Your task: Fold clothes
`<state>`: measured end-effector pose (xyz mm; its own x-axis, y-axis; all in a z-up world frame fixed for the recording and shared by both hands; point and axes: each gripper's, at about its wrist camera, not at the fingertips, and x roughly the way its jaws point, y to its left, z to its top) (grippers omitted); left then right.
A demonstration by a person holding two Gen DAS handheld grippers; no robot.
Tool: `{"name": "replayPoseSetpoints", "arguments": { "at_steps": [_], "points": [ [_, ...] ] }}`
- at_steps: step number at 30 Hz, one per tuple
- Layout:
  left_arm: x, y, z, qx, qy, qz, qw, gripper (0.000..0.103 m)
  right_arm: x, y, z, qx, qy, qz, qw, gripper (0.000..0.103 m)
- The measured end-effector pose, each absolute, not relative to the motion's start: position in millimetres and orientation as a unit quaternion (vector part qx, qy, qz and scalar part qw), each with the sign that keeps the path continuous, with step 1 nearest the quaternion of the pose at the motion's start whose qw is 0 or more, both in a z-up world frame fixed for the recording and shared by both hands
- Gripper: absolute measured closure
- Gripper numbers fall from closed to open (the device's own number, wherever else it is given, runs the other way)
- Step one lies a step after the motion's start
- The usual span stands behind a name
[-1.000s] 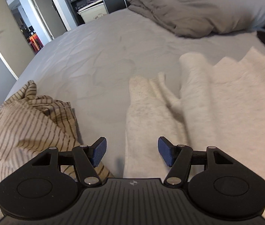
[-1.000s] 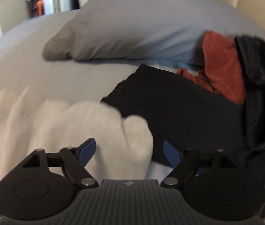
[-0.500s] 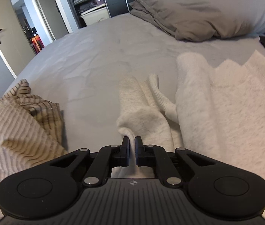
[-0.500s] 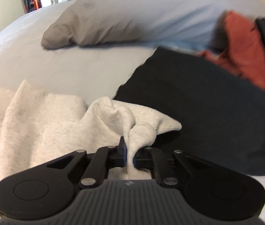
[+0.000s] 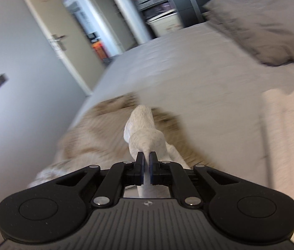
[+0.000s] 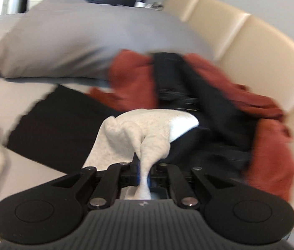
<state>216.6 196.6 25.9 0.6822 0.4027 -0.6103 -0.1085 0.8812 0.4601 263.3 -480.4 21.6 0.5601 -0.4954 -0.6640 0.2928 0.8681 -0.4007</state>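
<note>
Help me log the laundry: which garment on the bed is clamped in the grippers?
The cream sweater: both the left gripper and right gripper pinch it; striped, black and rust garments lie untouched.

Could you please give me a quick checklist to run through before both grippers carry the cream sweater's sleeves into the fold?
1. Left gripper jaws shut on the cream sweater sleeve: ok.
2. Right gripper jaws shut on the other sleeve: ok.
3. Enough fabric in each grip: ok, cloth bunches ahead of both pairs of jaws.
4. Sweater body lying flat on the bed: cannot tell, only its blurred edge shows.
5. Left sleeve clear of the striped garment beyond it: cannot tell.
6. Right sleeve clear of the black garment: cannot tell.
</note>
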Motion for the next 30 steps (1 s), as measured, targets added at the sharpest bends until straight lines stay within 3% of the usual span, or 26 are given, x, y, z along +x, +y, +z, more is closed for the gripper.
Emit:
{"name": "replayPoseSetpoints", "arguments": {
  "at_steps": [7,20,22,23,24,25,26,27,28,30],
  "points": [
    [163,258,46,0.204,0.401,0.233,0.862,0.1,206,-543,28,-0.126,0.418,-0.302,0.848,0.097],
    [130,306,-3,0.228,0.482,0.284,0.796,0.102,157,-599,-33,-0.13,0.477,-0.355,0.794,0.096],
    [133,307,-8,0.224,0.497,0.279,0.791,0.099,160,-598,-37,-0.134,0.484,-0.354,0.789,0.087],
    [135,307,-9,0.22,0.5,0.278,0.79,0.098,163,-597,-38,-0.138,0.486,-0.355,0.787,0.076],
    [135,306,-7,0.216,0.497,0.275,0.794,0.092,165,-596,-39,-0.142,0.487,-0.356,0.785,0.057],
    [136,304,-5,0.215,0.493,0.27,0.799,0.087,167,-594,-39,-0.145,0.486,-0.357,0.785,0.052],
    [136,301,-2,0.213,0.486,0.266,0.805,0.075,168,-593,-37,-0.147,0.481,-0.357,0.787,0.049],
    [136,299,1,0.211,0.479,0.261,0.811,0.057,169,-591,-34,-0.148,0.477,-0.358,0.789,0.049],
    [137,297,5,0.207,0.472,0.257,0.817,0.049,170,-589,-31,-0.151,0.472,-0.36,0.79,0.048],
    [141,290,12,0.206,0.456,0.254,0.828,0.048,171,-582,-21,-0.15,0.455,-0.358,0.802,0.048]
  ]
}}
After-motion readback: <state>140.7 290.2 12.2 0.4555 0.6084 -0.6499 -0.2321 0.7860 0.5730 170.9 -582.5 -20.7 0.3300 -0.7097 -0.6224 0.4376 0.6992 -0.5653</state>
